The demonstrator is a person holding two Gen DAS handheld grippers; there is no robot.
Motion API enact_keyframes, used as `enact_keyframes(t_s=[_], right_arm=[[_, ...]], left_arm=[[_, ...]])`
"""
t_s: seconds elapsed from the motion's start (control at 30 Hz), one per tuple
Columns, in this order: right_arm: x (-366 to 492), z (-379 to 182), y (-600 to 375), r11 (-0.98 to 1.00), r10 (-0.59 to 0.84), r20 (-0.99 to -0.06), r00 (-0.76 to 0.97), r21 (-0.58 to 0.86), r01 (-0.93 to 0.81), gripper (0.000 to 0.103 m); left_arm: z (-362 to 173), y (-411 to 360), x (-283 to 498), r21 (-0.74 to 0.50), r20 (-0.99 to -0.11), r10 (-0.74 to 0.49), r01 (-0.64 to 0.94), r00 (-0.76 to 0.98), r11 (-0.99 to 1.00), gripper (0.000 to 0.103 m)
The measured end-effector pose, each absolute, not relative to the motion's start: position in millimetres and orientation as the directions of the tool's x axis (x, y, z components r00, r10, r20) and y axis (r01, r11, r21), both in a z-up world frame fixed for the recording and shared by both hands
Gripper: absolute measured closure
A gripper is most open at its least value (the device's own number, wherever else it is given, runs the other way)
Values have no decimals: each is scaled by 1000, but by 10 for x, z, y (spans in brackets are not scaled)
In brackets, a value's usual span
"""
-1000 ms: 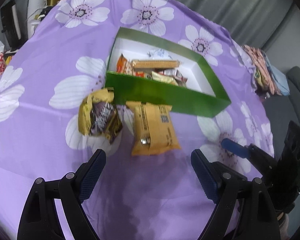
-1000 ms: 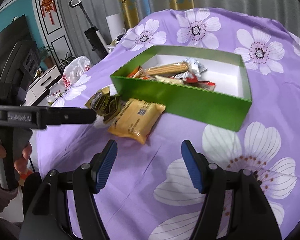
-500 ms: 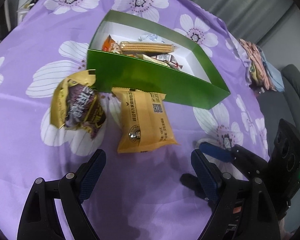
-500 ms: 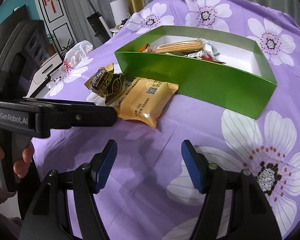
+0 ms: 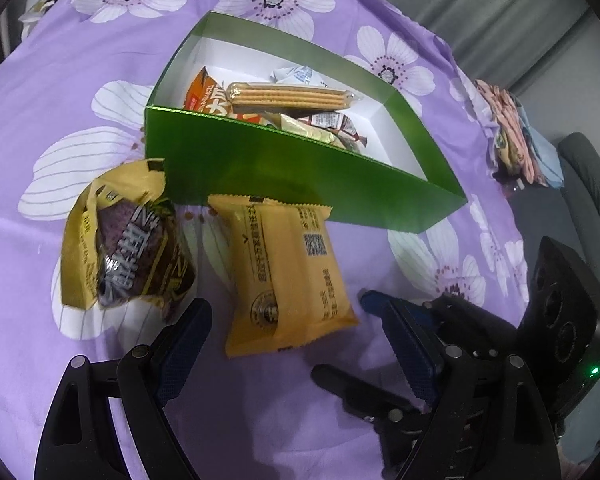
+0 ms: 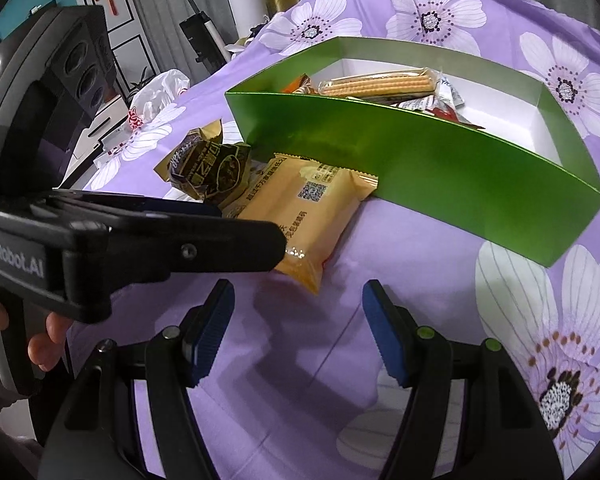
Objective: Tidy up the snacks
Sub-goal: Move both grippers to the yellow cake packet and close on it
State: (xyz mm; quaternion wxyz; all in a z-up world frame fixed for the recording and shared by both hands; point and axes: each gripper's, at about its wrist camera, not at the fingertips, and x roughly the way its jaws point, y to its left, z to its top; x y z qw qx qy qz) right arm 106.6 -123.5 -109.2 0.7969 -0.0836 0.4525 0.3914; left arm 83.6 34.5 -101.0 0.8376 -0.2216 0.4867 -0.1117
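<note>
— Where are the snacks?

— A flat orange-yellow plastic snack packet [image 5: 290, 276] lies on the purple flowered cloth [image 5: 80, 60] over the counter, its far end touching the near wall of the shallow green cardboard box with a white inside [image 5: 300, 176]. Just to its left sits a crumpled gold and brown snack wrapper [image 5: 128, 240]. More snacks lie inside the box, at its left end.

— And your fingers?

— My left gripper [image 5: 296, 344] is spread wide, the packet's near end between its fingers, untouched. My right gripper [image 6: 298, 328] is released, empty, above bare cloth near the packet.
</note>
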Motion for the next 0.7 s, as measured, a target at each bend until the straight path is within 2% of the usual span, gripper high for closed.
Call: enact_keyframes(t_s=[0.27, 0.4, 0.53, 0.63, 0.7], right_arm=[[1202, -1105, -1109, 658, 550, -792, 265, 215, -722, 36], [1256, -1122, -1039, 632, 566, -788, 242, 227, -741, 36], [1301, -1120, -1046, 621, 585, -779, 225, 252, -742, 36], [1322, -1114, -1026, 606, 597, -774, 210, 264, -750, 35], [1306, -1116, -968, 584, 608, -770, 192, 271, -765, 40]], left_arm=[[-1029, 349, 954, -504, -748, -421, -27, 513, 863, 16], [-1055, 358, 996, -504, -753, -417, -38, 508, 863, 21], [-1110, 435, 1026, -505, -766, -406, -74, 499, 860, 41], [-1139, 520, 1029, -540, -753, -431, -93, 498, 837, 49], [-1165, 531, 1030, -563, -742, -454, -93, 493, 821, 52]])
